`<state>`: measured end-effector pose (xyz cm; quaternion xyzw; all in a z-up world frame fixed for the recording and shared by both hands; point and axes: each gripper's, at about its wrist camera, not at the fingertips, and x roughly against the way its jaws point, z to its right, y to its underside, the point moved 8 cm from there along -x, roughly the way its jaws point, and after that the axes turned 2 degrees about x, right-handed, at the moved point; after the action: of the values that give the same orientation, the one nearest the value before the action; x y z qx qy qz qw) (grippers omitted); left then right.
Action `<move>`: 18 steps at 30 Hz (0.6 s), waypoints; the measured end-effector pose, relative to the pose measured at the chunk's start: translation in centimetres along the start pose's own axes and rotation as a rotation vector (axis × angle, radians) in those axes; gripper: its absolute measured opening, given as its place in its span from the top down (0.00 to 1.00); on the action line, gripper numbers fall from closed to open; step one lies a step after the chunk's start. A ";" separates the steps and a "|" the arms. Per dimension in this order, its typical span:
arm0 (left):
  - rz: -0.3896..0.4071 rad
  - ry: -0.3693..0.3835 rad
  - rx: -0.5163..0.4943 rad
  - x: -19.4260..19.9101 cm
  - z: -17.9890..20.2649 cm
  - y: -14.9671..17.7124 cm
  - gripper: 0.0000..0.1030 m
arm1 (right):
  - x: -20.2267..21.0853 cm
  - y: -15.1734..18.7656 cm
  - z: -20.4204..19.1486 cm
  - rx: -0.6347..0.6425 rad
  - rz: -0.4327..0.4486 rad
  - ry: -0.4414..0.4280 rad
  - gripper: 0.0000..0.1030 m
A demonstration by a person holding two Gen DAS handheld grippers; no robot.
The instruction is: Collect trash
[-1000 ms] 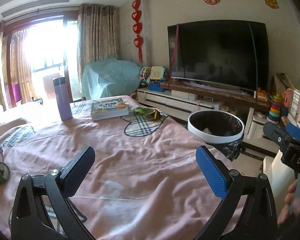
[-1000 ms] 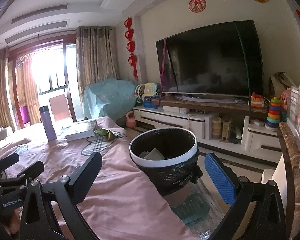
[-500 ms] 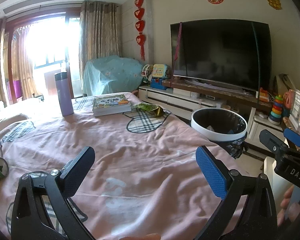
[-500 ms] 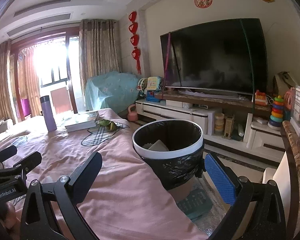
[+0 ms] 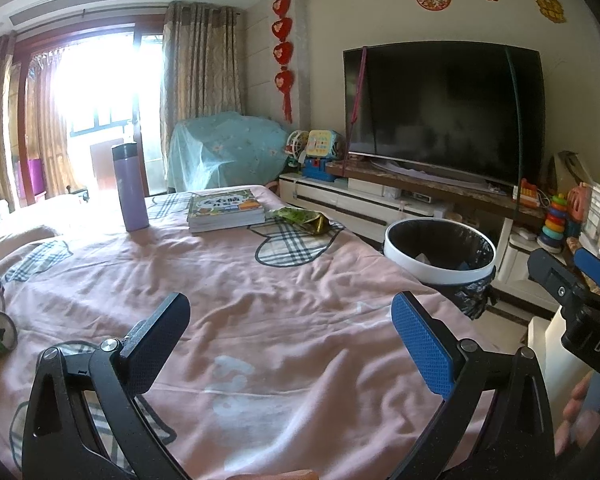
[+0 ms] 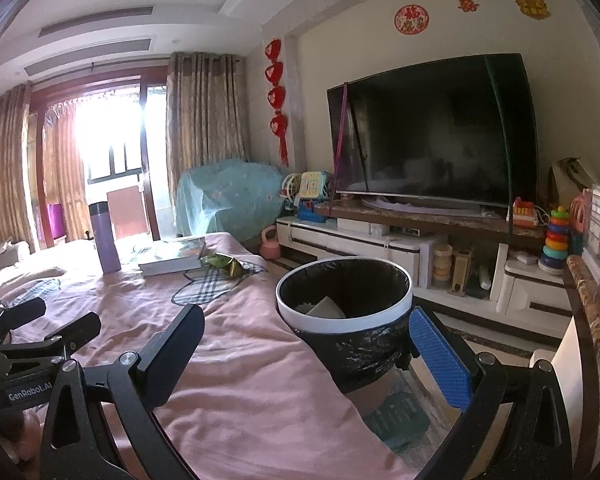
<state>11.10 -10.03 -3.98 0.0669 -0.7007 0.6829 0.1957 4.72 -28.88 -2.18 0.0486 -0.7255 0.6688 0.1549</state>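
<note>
While both grippers, left [image 5: 286,330] and right [image 6: 306,344], hung spread and empty, the wrapper [image 5: 302,218] lay far ahead of the left; reaching low and pinching its crumpled edge seemed wisest, the bin [image 6: 344,294] waiting just before the right.

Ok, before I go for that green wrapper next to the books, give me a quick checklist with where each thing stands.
1. Left gripper open and holding nothing: ok.
2. Right gripper open and holding nothing: ok.
3. Green wrapper in plain sight on the pink sheet, beside the books: ok.
4. Trash bin lined and open, with room left: ok.
5. Purple bottle upright, away from the wrapper: ok.
6. Wrapper within reach from here: cannot tell.
</note>
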 end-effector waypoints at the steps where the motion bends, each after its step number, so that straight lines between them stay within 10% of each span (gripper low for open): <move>1: 0.000 0.000 -0.002 0.0 0.0 0.0 0.00 | 0.0 0.0 0.0 -0.001 0.002 0.000 0.00; 18: 0.009 -0.001 -0.018 0.5 0.7 0.1 0.00 | 0.1 0.0 0.1 -0.009 0.004 -0.006 0.00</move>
<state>10.53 -10.63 -3.87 0.0625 -0.7073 0.6772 0.1929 4.65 -28.94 -2.14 0.0481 -0.7291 0.6657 0.1516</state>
